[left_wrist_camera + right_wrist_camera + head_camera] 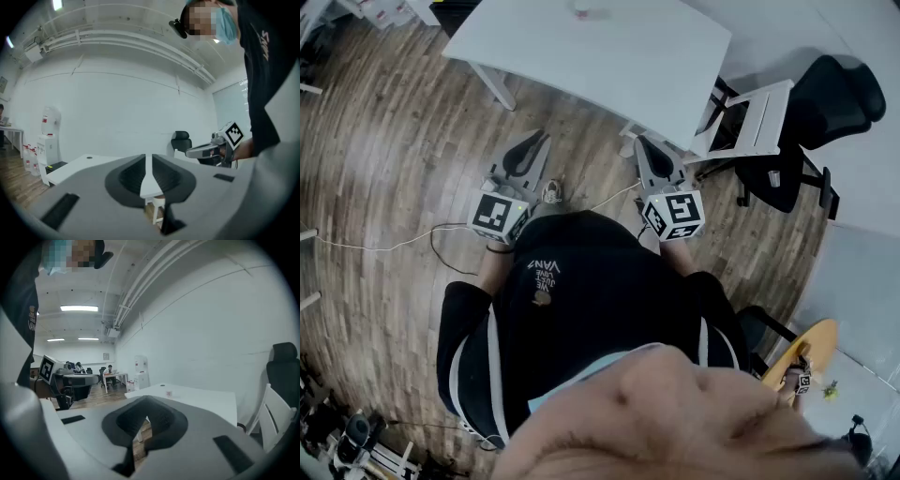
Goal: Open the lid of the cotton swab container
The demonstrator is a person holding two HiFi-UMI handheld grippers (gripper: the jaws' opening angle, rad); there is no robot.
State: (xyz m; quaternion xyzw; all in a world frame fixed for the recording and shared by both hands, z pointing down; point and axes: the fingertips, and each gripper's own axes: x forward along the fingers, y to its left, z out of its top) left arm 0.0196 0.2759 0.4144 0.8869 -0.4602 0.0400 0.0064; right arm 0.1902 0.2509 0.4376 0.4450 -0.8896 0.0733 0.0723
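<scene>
A small pale container (581,11) with a pinkish band stands on the far part of the white table (609,47); it also shows as a tiny cup shape, the container (168,393), in the right gripper view. Both grippers hang in the air short of the table, above the wooden floor, in front of the person's body. My left gripper (536,141) is shut with nothing in it, its jaws pressed together (149,157). My right gripper (645,146) is also shut and empty (146,398). Neither touches the table or the container.
A white chair (750,117) and a black office chair (816,103) stand to the right of the table. A cable (394,246) trails over the wooden floor at the left. A water dispenser (47,136) stands by the far wall.
</scene>
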